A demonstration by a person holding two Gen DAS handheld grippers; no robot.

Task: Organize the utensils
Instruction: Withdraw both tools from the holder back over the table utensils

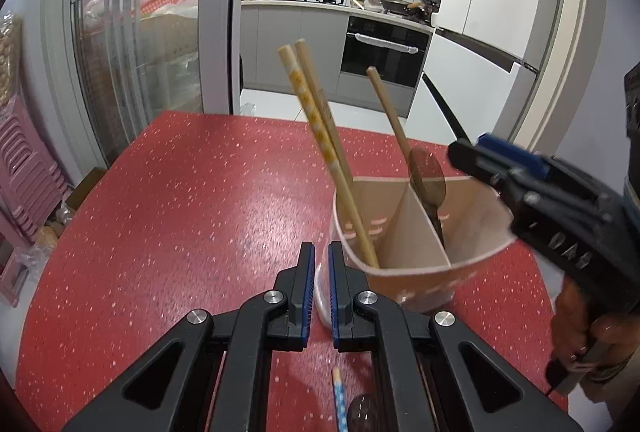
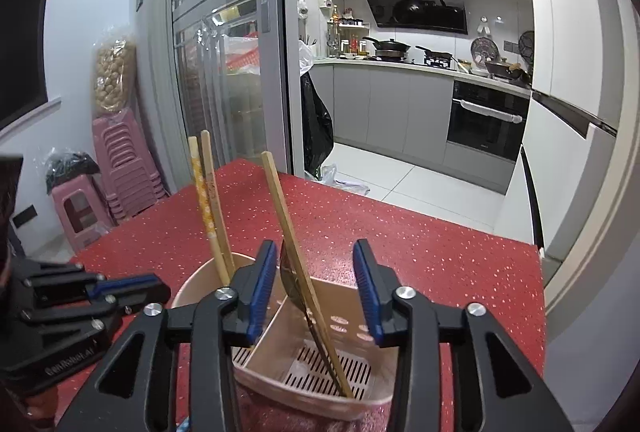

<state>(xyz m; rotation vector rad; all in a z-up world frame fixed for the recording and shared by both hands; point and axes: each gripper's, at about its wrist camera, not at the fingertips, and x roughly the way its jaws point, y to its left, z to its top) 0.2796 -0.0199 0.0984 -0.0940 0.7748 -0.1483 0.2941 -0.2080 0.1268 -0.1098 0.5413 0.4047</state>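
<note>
"GenRobot.ai" reads on the left gripper (image 2: 120,292) at lower left, clenched, nothing between its pads. The right gripper (image 2: 316,288) stands released over the pink utensil holder (image 2: 320,392) on the red table (image 2: 440,252); chopsticks (image 2: 208,200) and a spoon (image 2: 296,272) stand inside

The red table (image 1: 168,200) to your left of the holder (image 1: 404,272) is bare, so a gripper can pass there. Above the holder, two chopsticks (image 1: 316,116) lean up out of the left part, and a spoon (image 2: 298,272) leans in the right part, so you must go between them. The right gripper (image 2: 316,284) hangs over the holder, and a blue chopstick (image 1: 339,400) lies under your left gripper (image 1: 318,272).
</note>
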